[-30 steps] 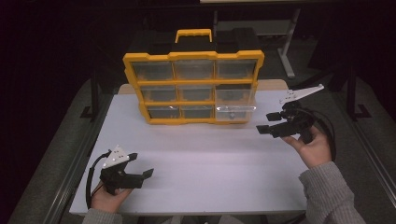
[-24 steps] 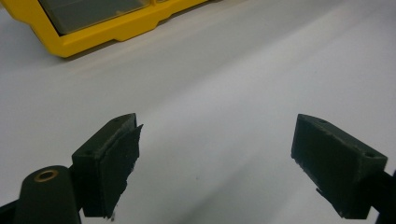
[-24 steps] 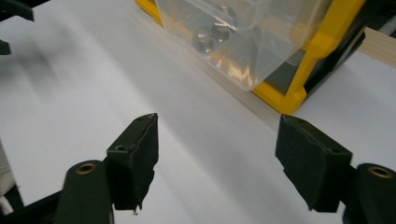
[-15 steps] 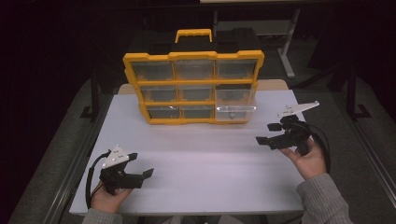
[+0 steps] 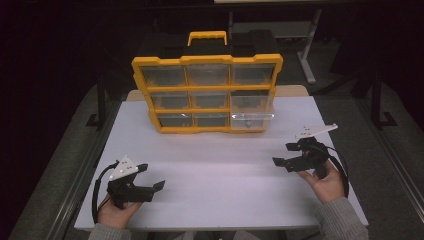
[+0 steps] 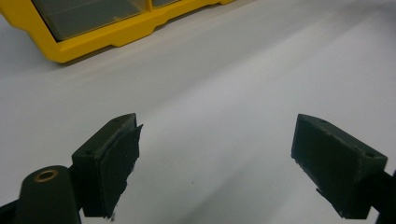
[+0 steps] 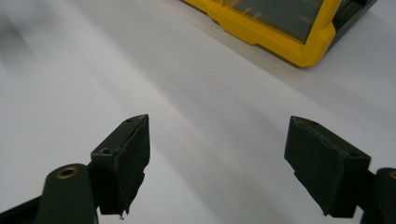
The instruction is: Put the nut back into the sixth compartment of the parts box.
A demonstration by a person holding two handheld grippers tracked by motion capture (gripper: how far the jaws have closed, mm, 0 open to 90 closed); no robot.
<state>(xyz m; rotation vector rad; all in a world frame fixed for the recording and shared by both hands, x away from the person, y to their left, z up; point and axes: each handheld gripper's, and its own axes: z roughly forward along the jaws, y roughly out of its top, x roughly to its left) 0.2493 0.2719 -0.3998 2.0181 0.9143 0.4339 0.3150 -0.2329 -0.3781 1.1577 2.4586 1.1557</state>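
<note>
A yellow organizer box (image 5: 206, 95) with a yellow handle is standing upright toward the far side of the white table (image 5: 220, 170), showing three rows of three clear-fronted drawers. The drawer (image 5: 251, 120) at the bottom right of the box is sticking out a little from the frame, while the others are sitting flush; what is inside them is too dim to make out. Well in front of the box and off to its left, the person's left hand (image 5: 116, 212) is holding the left gripper (image 5: 150, 181) low over the near edge of the table, its jaws spread wide apart with nothing between them, and a black cable is looping out behind it. In front of the box and off to its right, the right hand (image 5: 327, 182) is holding the right gripper (image 5: 284, 156), jaws likewise gaping and gripping nothing, pointing inward over the table. In the left gripper view, a lower corner of the box (image 6: 107, 23) is lying well beyond the parted jaws; in the right gripper view, a box corner (image 7: 285, 28) is sitting well ahead too.
</note>
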